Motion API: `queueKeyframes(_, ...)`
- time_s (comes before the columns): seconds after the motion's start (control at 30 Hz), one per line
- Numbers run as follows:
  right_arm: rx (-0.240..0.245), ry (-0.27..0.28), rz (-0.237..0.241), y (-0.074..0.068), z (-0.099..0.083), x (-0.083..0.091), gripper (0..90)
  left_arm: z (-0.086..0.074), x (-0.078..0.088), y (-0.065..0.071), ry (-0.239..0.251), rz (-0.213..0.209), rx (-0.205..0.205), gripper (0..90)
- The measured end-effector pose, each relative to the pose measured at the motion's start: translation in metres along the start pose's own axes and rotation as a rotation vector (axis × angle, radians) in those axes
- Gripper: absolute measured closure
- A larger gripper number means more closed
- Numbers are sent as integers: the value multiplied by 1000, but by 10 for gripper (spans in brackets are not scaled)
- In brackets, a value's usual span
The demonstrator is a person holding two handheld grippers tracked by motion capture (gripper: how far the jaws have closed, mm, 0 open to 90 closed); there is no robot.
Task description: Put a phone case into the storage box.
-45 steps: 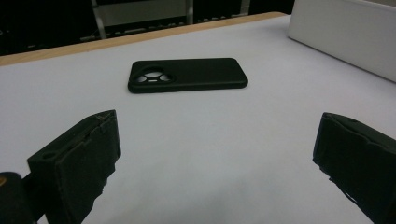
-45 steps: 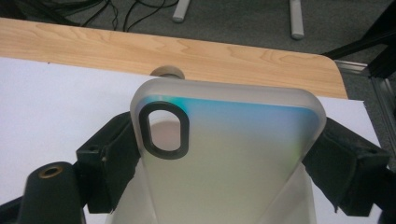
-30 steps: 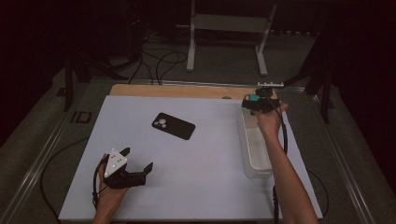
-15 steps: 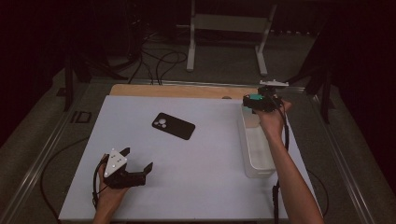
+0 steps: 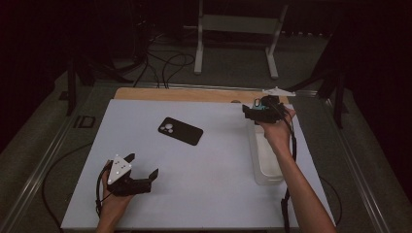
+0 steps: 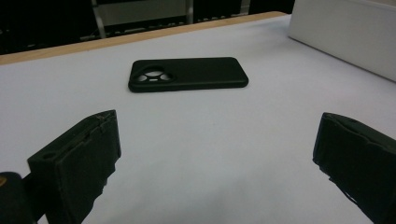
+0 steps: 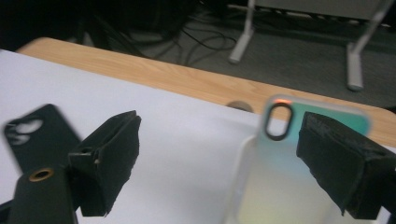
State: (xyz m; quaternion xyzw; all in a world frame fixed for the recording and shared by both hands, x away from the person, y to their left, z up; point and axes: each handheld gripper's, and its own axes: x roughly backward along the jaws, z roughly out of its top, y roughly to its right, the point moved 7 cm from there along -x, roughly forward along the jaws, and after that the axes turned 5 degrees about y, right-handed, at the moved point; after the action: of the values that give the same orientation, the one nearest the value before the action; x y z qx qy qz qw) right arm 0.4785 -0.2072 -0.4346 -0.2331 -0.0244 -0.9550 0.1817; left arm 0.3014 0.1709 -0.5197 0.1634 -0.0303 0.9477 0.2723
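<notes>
A black phone [image 5: 180,130] lies camera side up on the white tabletop [image 5: 214,165], left of centre; in the left gripper view the phone [image 6: 187,73] lies flat ahead of the jaws. My left gripper [image 5: 143,166] [image 6: 219,121] rests near the front left, open and holding nothing. My right gripper [image 5: 250,110] [image 7: 222,123] hovers open over the far end of a clear oblong box [image 5: 266,160]. Between its jaws, a pale iridescent phone case [image 7: 299,177] with an oval camera cut-out lies below, blurred.
A wooden strip [image 5: 184,94] runs along the table's far edge, with a white metal stand [image 5: 233,29] and cables on the floor beyond. The clear box's pale wall [image 6: 345,32] rises at the left gripper view's right. Bare tabletop lies between phone and box.
My right gripper has drifted a little to the left over the far end of the clear box. The left gripper and the black phone have stayed put.
</notes>
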Motion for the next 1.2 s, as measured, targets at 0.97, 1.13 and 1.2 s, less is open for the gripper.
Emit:
queueKeyframes(0.97, 77, 52, 244, -94, -13, 22, 137, 0, 0, 1, -1, 1, -2, 10)
queueKeyframes(1.13, 79, 49, 284, -112, -14, 18, 150, -1, 0, 2, -3, 1, -5, 10)
queueKeyframes(1.2, 88, 43, 289, -118, -14, 15, 155, -1, -1, 2, -5, 0, -7, 10)
